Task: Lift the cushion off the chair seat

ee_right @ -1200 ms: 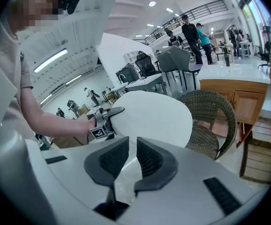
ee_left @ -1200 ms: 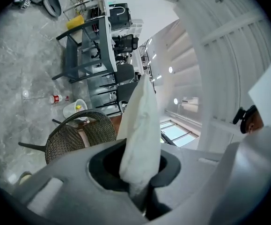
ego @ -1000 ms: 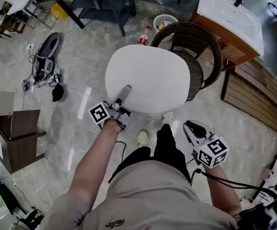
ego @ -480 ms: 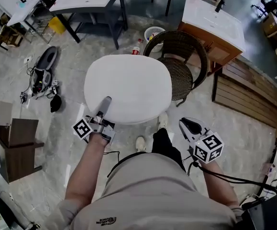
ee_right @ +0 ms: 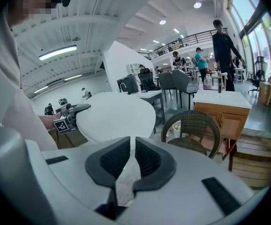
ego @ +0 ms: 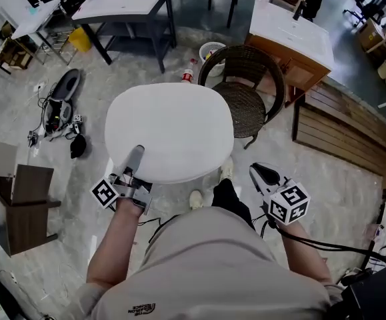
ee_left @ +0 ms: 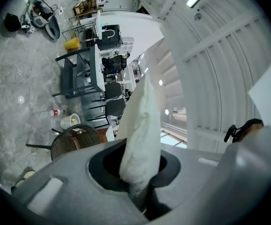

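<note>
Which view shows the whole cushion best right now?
Head view: it shows the whole white cushion from above, off the wicker chair, with the left gripper clamped on its near edge. Left gripper view shows only the pinched edge between the jaws; right gripper view shows it at a low angle.

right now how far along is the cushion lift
Done: the cushion is clear of the wicker chair, its seat bare. In hand: the left tool clamps the cushion's edge. The right tool, nothing between its jaws, has just been closing. Left: nothing of the lift.
</note>
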`<state>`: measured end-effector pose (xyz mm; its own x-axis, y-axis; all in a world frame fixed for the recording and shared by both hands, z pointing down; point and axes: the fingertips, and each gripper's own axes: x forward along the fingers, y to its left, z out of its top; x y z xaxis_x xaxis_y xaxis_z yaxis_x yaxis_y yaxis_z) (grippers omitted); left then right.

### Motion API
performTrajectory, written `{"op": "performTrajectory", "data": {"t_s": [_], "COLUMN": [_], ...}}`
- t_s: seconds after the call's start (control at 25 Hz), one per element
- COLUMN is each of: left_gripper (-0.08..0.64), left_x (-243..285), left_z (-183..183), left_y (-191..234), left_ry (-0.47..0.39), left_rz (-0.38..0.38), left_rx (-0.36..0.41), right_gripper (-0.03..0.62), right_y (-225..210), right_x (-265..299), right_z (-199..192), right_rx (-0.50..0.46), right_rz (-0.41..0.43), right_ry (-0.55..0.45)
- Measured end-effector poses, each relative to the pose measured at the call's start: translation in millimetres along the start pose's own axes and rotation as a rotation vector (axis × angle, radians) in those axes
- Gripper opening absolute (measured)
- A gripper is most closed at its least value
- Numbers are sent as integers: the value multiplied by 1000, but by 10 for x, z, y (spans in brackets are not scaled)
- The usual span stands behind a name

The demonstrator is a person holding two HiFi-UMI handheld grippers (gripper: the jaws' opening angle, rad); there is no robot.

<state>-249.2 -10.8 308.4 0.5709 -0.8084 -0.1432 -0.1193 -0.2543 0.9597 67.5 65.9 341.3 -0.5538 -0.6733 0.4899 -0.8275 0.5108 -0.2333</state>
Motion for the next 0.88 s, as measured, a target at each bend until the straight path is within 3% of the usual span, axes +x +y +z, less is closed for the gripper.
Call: {"op": "performTrajectory", "data": {"t_s": [0.88], "left_gripper": [51], "left_x": [-249], "left_z": [-254], "left_y": [22], "left_ry": [56], "left_rz": [-1], "left_rx": [-27], "right_gripper": [31], "right_y": [244], "right_x": [-239], "right_z": [-198], "right_rx": [-15], "right_rz": [-40], "right_ry": [-11]}}
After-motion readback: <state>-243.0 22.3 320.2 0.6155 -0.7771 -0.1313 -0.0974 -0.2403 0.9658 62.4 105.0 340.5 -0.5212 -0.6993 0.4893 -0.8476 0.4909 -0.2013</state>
